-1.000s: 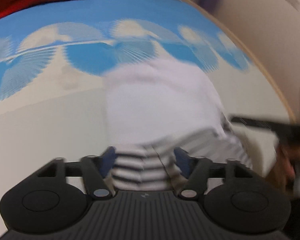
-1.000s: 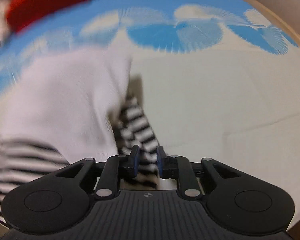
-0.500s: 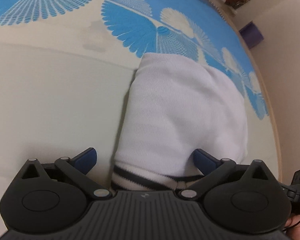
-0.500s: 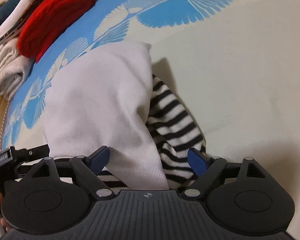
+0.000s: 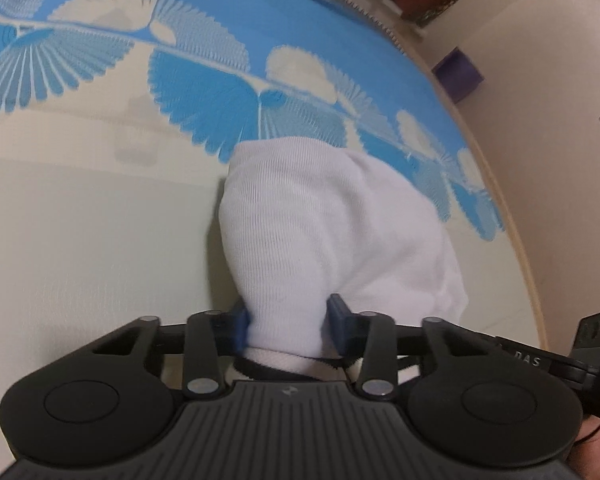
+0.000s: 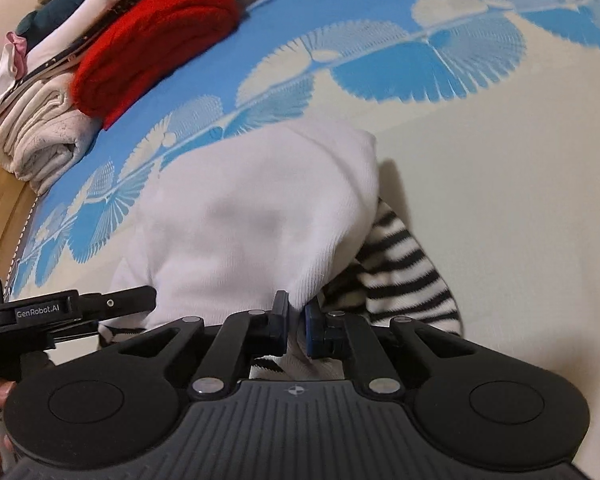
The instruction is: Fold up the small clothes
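Both claws, spread wide 0.5 s ago, have closed on the white garment (image 5: 324, 232) lying mid-mat (image 5: 80, 240): left claw (image 5: 286, 322) bunching it, right claw (image 6: 296, 318) pinching its near edge. Next fold looks imminent.

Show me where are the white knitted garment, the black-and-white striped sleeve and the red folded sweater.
white knitted garment (image 6: 260, 216): right wrist view, middle of its white body.
black-and-white striped sleeve (image 6: 408, 276): right wrist view, striped part beside the white body.
red folded sweater (image 6: 152, 40): right wrist view, top of the fold.
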Demonstrator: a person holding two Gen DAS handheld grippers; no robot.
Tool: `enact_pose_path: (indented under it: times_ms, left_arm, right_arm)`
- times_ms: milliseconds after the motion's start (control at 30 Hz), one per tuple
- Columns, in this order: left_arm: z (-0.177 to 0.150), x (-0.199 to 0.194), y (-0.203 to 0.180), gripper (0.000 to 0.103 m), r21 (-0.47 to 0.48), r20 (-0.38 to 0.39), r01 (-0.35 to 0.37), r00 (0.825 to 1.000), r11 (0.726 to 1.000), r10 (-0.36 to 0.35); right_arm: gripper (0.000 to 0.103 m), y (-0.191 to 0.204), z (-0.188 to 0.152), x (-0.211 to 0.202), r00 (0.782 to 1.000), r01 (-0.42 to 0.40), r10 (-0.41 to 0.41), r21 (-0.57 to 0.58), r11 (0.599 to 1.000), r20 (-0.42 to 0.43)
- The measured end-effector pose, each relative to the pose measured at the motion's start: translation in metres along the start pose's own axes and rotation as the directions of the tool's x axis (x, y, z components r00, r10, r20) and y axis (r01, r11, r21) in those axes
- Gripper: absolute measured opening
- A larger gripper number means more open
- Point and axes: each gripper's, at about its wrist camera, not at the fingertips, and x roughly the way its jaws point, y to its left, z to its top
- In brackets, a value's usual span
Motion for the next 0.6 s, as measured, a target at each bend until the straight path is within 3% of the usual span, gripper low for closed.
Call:
enact_pose_path:
  times_ms: [167,333,400,500,600]
  left_arm:
    - [0.023,-0.031,0.003,0.039,0.024,0.119,-0.020,0.993,0.999,0.017]
    - [0.042,-0.051,0.023,0.043,-0.008,0.192,-0.098,0.976,0.995,0.098]
    - [0.047,-0.054,0.033,0.051,-0.025,0.193,-0.138,0.971,0.990,0.140]
    - [0.052,-0.064,0.053,0.051,-0.069,0.201,-0.199,0.957,0.978,0.209]
    - [0.055,-0.083,0.065,0.051,-0.102,0.186,-0.162,0.966,0.981,0.179]
  right_arm:
    - [0.006,0.010,0.015,-0.005,0.993,-0.039,0.036,0.029,0.999,0.109]
    - [0.006,0.035,0.031,-0.003,0.962,-0.121,0.125,-0.032,0.992,0.242]
    - [0.006,0.049,0.033,0.009,0.963,-0.120,0.135,-0.076,0.990,0.235]
    - [0.006,0.065,0.034,0.034,0.980,-0.072,0.092,-0.122,0.990,0.176]
    - [0.006,0.072,0.036,0.048,0.988,-0.029,0.050,-0.141,0.990,0.146]
